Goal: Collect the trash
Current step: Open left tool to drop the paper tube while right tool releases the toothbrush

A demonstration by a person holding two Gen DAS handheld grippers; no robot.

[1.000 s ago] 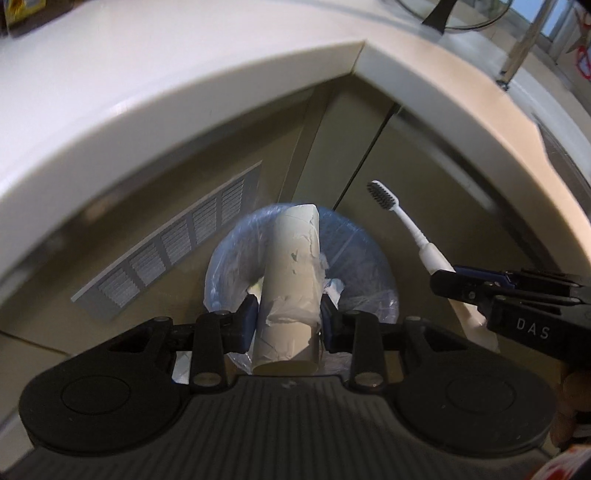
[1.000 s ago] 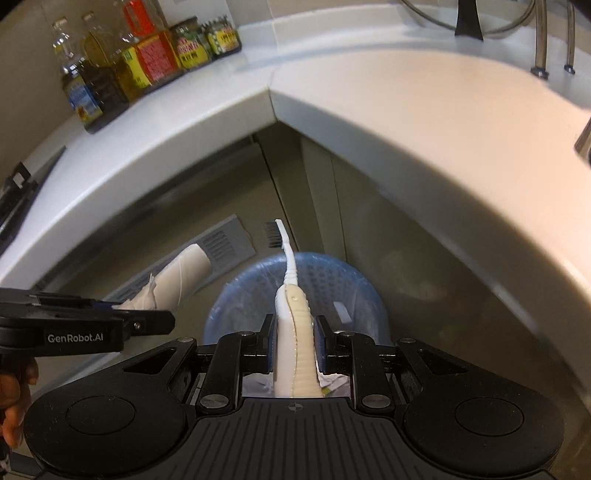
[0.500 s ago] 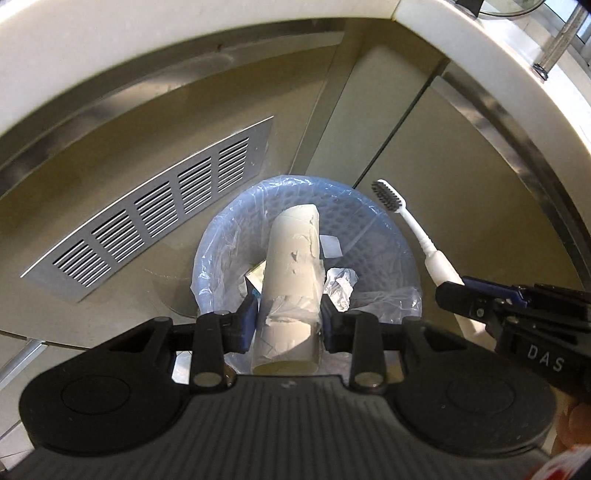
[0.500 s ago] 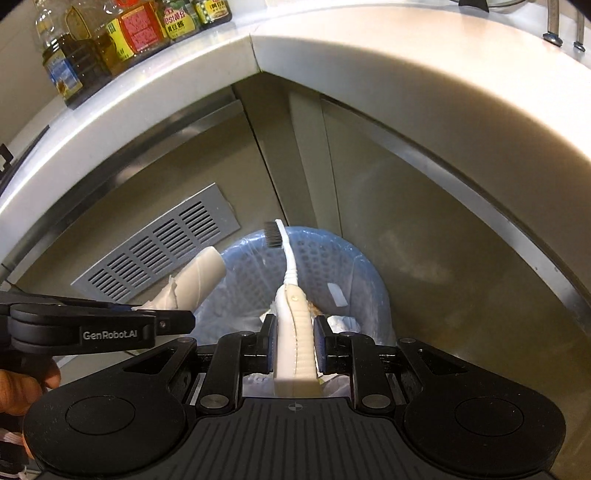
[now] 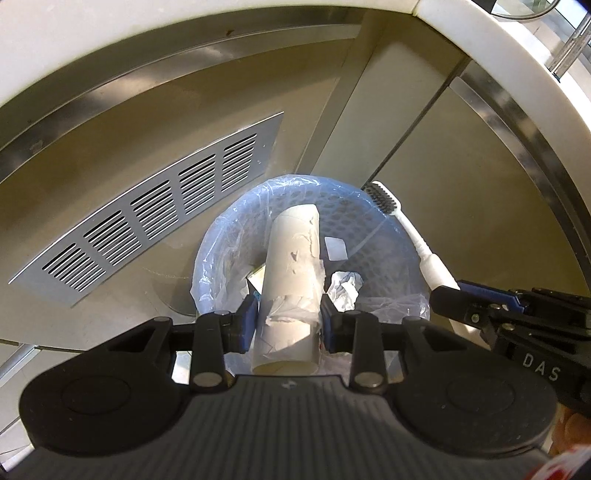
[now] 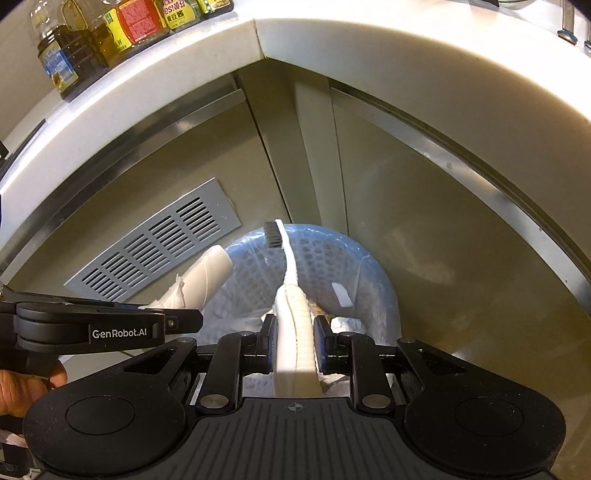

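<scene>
Kitchen corner: beige cabinet fronts with steel trim meet beneath a white countertop (image 6: 258,40), and a blue perforated waste bin (image 5: 354,221) lined with a clear plastic bag (image 5: 221,266) stands on the floor in the angle. In the left wrist view, the left gripper (image 5: 286,325) is clamped on a cardboard tube (image 5: 293,266), its blue pads pressing the tube's flanks near the lower end; the tube points toward 12 o'clock over the bin's mouth, with torn paper clinging to its surface. Crumpled white paper (image 5: 345,288) lies inside the bin just at 3 o'clock from the tube. At 3 o'clock the right gripper (image 5: 454,299) enters, and the toothbrush (image 5: 406,229) it holds slants toward 11 o'clock, its dark bristle head over the bin's far rim. In the right wrist view, the right gripper (image 6: 294,341) pinches the toothbrush (image 6: 291,310) by its thick ribbed handle, head toward 12 o'clock above the bin (image 6: 369,266). The left gripper (image 6: 177,319) comes in from 9 o'clock with the tube (image 6: 205,280). A slotted metal vent (image 6: 159,247) sits at 10 o'clock, bottles (image 6: 92,33) on the counter at 11 o'clock.
</scene>
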